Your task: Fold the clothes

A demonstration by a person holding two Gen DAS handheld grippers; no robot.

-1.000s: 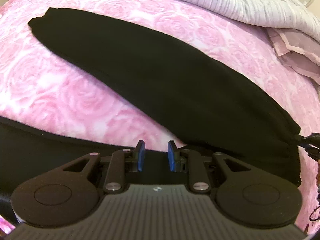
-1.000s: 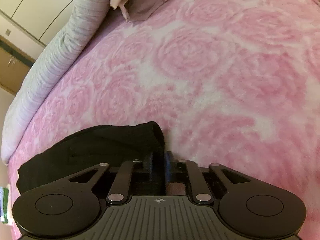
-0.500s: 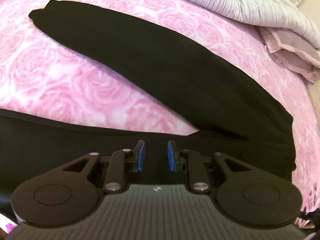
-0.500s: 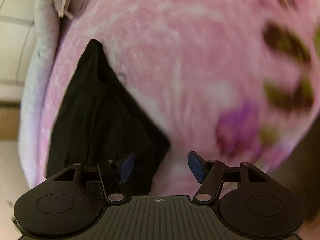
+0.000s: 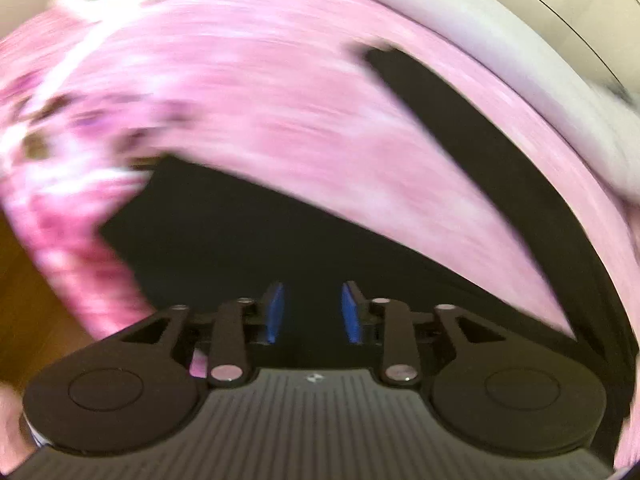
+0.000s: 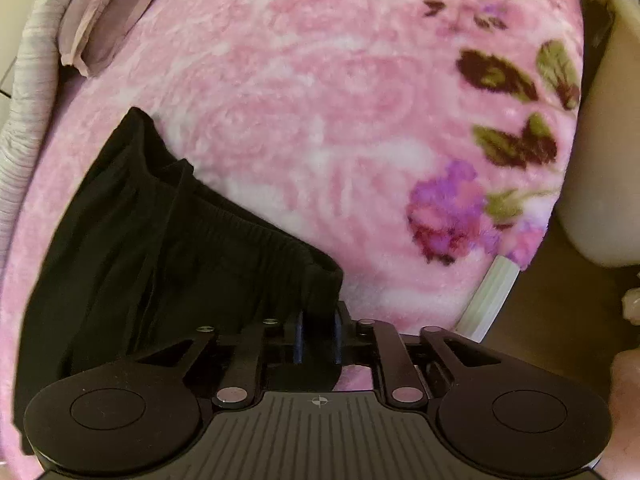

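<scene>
Close up, the right gripper [image 6: 318, 330] pinches a corner of the gathered waistband of black trousers [image 6: 160, 248]; its jaws stand narrow on the cloth. The left gripper [image 5: 313, 312] hovers over a trouser leg with its jaws apart and nothing between them; that view is blurred. The trousers lie spread on a pink blanket [image 6: 320, 100], legs splayed. The thin hold might slip if pulled, and one-sided lifting could drag the legs askew.
</scene>
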